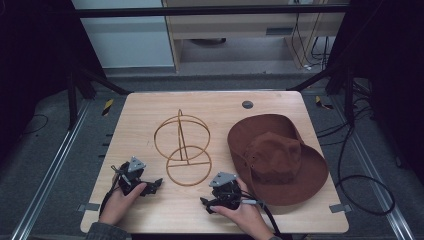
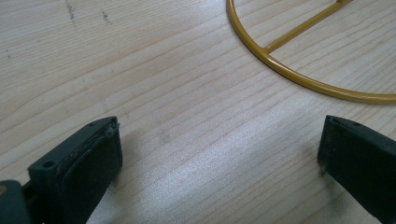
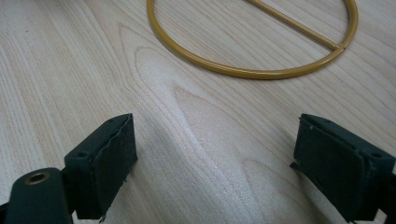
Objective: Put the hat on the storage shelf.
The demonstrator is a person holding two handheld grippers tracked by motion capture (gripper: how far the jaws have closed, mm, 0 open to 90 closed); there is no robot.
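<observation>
A gold wire hat stand [image 1: 182, 142] rises at the middle of the wooden table [image 1: 145, 112]; its round base ring [image 1: 189, 172] lies flat toward the front. A brown wide-brimmed hat [image 1: 277, 157] rests crown-up to the right of the stand. My left gripper [image 1: 153, 185] sits low at the front left, just left of the base ring, open and empty. In the left gripper view its jaws [image 2: 219, 135] stand wide over bare wood, the ring [image 2: 289, 74] ahead. My right gripper [image 1: 207, 202] is open between ring and hat brim; its jaws [image 3: 215, 135] face the ring [image 3: 243, 72].
A grey grommet [image 1: 247, 104] sits near the table's far edge. Black cables [image 1: 367, 190] loop on the floor to the right of the table. Dark frame struts [image 1: 95, 82] stand at the far corners. Bare wood lies behind the stand and along the front edge.
</observation>
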